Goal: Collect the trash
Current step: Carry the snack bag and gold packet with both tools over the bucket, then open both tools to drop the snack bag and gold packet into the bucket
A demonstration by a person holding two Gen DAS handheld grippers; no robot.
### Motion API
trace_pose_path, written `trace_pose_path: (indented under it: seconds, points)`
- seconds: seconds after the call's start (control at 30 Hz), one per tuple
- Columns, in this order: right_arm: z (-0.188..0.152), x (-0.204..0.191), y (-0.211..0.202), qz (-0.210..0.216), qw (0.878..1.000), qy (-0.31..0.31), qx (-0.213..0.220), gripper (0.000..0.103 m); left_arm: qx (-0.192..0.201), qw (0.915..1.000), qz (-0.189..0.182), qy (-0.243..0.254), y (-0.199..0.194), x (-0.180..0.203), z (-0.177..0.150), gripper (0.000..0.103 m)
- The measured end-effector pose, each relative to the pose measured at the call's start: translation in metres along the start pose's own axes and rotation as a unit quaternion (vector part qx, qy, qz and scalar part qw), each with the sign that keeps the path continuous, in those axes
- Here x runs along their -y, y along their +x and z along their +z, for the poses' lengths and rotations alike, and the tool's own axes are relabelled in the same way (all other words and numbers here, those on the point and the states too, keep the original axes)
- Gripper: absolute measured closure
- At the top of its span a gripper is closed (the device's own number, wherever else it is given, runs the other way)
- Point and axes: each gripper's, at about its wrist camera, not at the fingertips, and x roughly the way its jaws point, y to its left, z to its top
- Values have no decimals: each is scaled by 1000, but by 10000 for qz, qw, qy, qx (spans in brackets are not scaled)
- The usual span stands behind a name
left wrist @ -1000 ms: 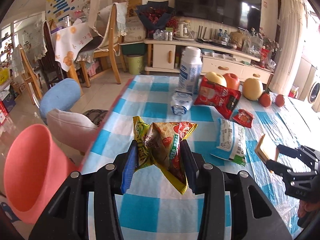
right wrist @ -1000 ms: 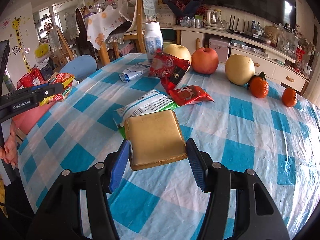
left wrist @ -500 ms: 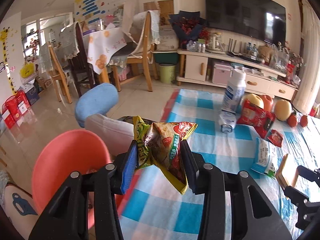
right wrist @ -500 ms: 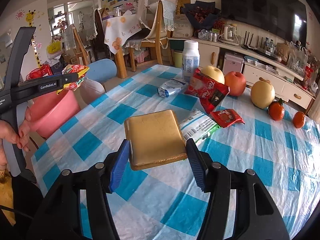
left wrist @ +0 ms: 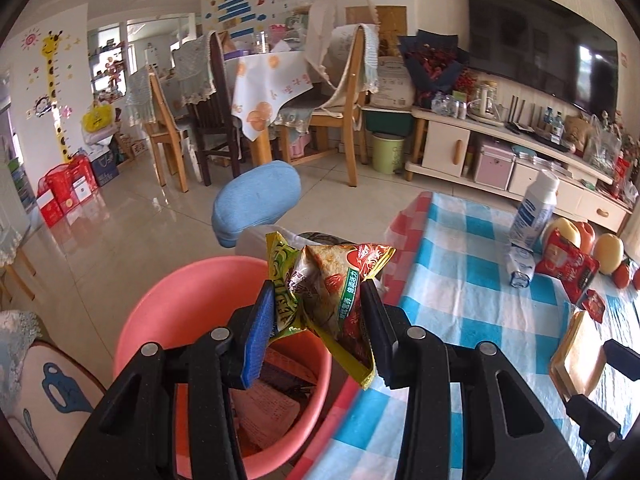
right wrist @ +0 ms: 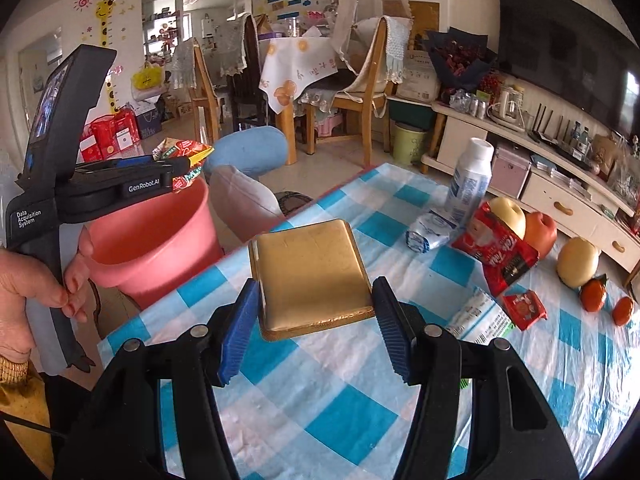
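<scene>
My left gripper (left wrist: 316, 332) is shut on a crumpled yellow, green and red snack wrapper (left wrist: 328, 284). It holds the wrapper in the air above the open pink bin (left wrist: 188, 304), which stands on the floor beside the table and has paper inside. In the right wrist view the same wrapper (right wrist: 182, 156) hangs over the bin (right wrist: 156, 244). My right gripper (right wrist: 316, 328) is shut on a flat gold box (right wrist: 308, 276), held above the checked tablecloth (right wrist: 320, 400) near the table's left edge.
Further back on the cloth lie a red wrapper (right wrist: 500, 256), a small red packet (right wrist: 524, 308), a white-and-green packet (right wrist: 480, 316), a crushed white wrapper (right wrist: 428, 232), a white bottle (right wrist: 470, 180), apples, a pear and tangerines. A blue cushioned chair (left wrist: 256, 200) stands behind the bin.
Both grippers swung left, away from the table's middle. The left one carried the snack wrapper off the cloth to above the pink bin. The right one brought the gold box toward the table's left edge.
</scene>
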Motion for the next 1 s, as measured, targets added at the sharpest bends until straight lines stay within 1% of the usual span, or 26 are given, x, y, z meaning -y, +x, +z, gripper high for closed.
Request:
trace_pose_path:
  seconds: [0.13, 0.43, 0.77, 1.0]
  points:
    - [15, -22, 8, 93, 9997, -243, 24, 44, -28, 9998, 157, -150, 2, -18, 1, 58]
    - [45, -69, 33, 313, 9965, -770, 43, 44, -145, 9974, 314, -634, 11, -61, -1, 58]
    - [59, -112, 77, 457, 9902, -1318, -103, 44, -351, 9918, 518, -1117, 28, -104, -6, 58]
    - [60, -137, 102, 607, 9867, -1491, -219, 44, -435, 9894, 676, -1207, 36, -111, -8, 58]
